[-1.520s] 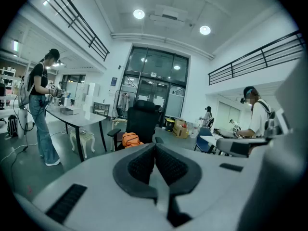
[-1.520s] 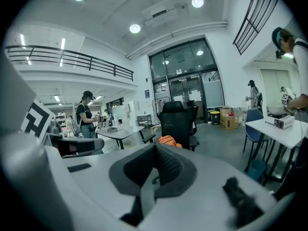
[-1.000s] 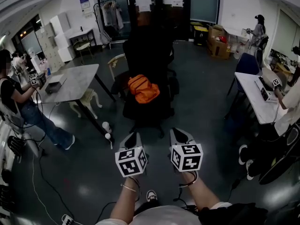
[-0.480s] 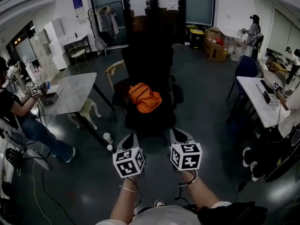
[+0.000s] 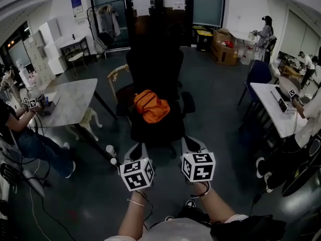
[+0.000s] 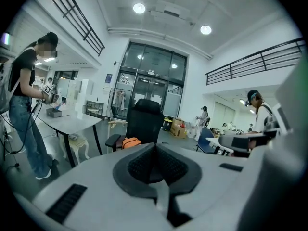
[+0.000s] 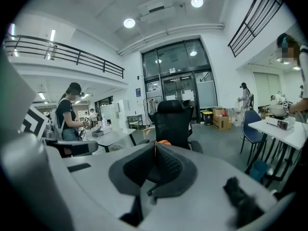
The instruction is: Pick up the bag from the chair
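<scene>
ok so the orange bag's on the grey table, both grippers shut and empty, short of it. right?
Wrong place: the bag lies on the black chair, on its seat, as the head view shows. The left gripper and right gripper are shut and empty, short of it.

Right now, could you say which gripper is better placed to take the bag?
Left, probably: in the head view the orange bag sits nearer the left gripper than the right gripper; both shut.

- Your right tool hides nearly all of the bag; only an orange sliver shows.
- Your left tool covers the bag's underside and the chair seat.
</scene>
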Available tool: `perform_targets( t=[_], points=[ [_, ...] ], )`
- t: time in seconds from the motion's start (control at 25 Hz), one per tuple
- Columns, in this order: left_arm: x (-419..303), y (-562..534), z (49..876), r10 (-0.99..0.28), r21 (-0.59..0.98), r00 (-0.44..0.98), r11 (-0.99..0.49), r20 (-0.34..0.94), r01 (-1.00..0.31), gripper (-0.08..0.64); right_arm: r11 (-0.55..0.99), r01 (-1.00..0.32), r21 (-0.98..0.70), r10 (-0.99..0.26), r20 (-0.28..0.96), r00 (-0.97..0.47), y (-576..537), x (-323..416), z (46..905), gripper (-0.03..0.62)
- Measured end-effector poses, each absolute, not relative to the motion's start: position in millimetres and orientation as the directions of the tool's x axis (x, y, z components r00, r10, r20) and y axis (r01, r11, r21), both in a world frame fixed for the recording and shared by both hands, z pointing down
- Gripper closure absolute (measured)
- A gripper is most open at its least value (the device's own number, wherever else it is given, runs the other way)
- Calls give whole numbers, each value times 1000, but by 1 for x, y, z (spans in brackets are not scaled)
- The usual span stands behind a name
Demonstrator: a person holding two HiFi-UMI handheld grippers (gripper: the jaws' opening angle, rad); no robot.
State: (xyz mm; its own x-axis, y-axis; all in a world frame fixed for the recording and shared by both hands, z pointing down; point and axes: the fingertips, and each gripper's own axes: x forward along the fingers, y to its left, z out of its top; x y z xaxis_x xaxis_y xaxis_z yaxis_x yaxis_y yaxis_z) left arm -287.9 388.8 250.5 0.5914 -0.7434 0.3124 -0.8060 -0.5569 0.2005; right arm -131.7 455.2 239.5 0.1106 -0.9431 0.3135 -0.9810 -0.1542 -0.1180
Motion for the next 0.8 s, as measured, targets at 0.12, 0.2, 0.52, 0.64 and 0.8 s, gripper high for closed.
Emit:
perform_targets(
  t=[0.12,0.2,0.52,0.64,0.8],
  points=[
    [-289,388,259,-738,207,595,-558,319,-803,543,-157,-982,-104,-941,318,117,450,-132,242,560],
    [-289,386,263,-739,201,591,-557,323,-806,543,-155,-983,-99,-940,321,116,447,-131,244,560],
    [-283,368,261,-753,190,569,-537,330,-822,543,-129,-987,-97,-947,308,93,419,-122,239,560],
    [-277,358,260,-758,169,561,-538,332,-826,543,-124,-987,-106,-949,303,87,406,-114,240,560],
    [-264,338,257,-764,172,554,-529,329,-831,543,-109,-988,-111,-953,295,72,386,-101,240,560]
  ],
)
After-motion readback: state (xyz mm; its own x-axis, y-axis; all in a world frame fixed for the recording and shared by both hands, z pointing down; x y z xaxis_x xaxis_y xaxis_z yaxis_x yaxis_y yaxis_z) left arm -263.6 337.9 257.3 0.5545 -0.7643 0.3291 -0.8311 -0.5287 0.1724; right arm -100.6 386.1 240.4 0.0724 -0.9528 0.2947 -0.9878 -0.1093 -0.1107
